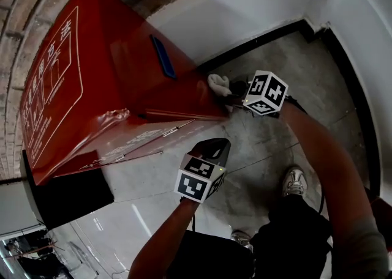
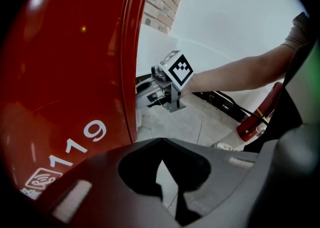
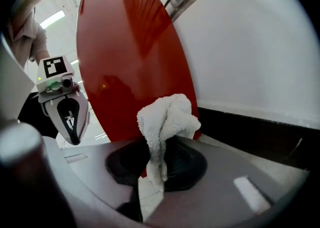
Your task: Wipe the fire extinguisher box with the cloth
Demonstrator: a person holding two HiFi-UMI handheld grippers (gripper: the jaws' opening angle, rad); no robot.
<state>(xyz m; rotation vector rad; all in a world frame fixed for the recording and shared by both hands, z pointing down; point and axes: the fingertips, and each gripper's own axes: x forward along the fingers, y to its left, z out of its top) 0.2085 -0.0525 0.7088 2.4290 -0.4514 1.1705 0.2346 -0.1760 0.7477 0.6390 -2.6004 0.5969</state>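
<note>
The white cloth (image 3: 167, 122) was pinched in the right gripper's (image 3: 159, 147) jaws and bunched above them, at the lower side of the red fire extinguisher box (image 3: 130, 62). The left gripper (image 2: 160, 144) hung beside the box, jaws closed on nothing. Around them: a grey tiled floor (image 1: 269, 143) and a white wall (image 3: 250, 47).

Dim, flat indoor light. Soft glare on the red box (image 1: 92, 88) and glossy floor (image 1: 131, 213). Gripper views bulge fisheye, corners black; cloth (image 3: 165, 122) sharp, near jaws blurred.
</note>
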